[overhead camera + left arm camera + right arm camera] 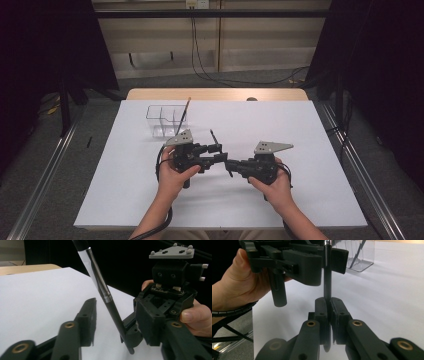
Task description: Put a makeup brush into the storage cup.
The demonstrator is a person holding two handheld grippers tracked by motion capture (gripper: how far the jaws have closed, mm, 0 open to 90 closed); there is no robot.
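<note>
Clamping the lower handle of a slim black brush with a silver metal ferrule [327, 277]: right gripper [329, 305], jaws fully closed on it. Brush nearly upright above the white desk [280, 125], tip up. Left gripper [110, 312] partly open, jaws either side of the same handle just above, contact not discernible. Behind, clear plastic divided organiser [162, 120] holding a second thin brush [183, 115], leaning.

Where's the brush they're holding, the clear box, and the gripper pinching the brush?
brush [100, 285], left gripper view, silver ferrule.
clear box [159, 116], high view, front wall.
right gripper [328, 305], right gripper view, between jaw tips.
</note>
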